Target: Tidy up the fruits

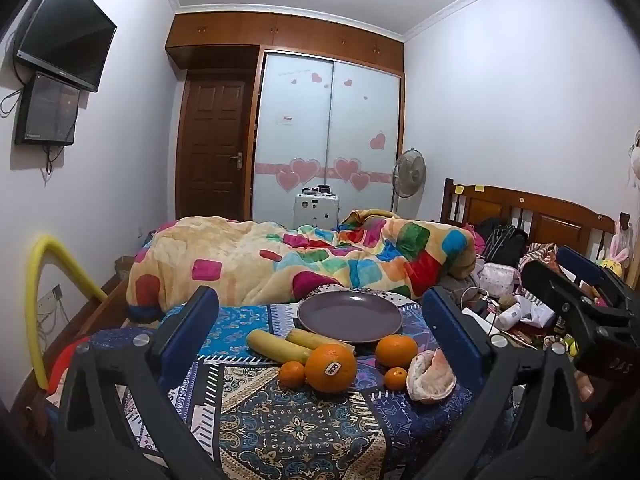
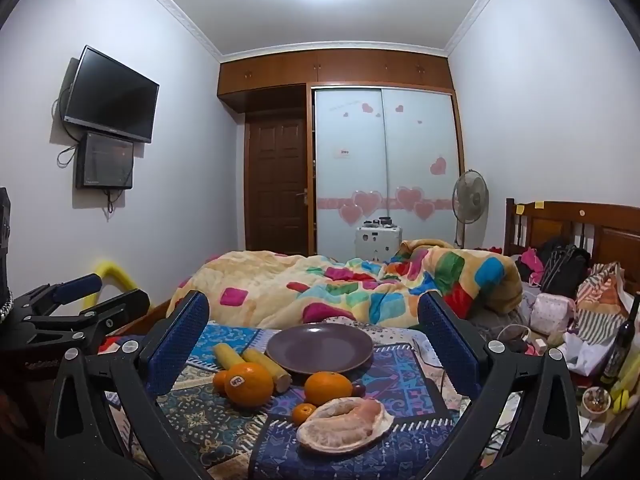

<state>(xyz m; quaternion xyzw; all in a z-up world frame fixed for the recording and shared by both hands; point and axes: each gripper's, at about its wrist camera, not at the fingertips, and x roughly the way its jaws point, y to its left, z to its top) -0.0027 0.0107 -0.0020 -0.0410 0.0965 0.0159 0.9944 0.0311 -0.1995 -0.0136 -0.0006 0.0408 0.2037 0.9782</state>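
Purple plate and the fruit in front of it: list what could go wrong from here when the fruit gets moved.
1. The stickered orange touches a small mandarin and the bananas; grabbing it may set neighbours rolling on the patterned cloth.
2. The peeled pomelo piece looks soft; closing the right gripper hard could crush it.
3. The purple plate is shallow, so round fruit might roll off.

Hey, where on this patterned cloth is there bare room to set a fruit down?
The purple plate is empty. Bare cloth lies in front of the stickered orange, toward the grippers. It is crowded between the bananas, the second orange and the peeled pomelo.
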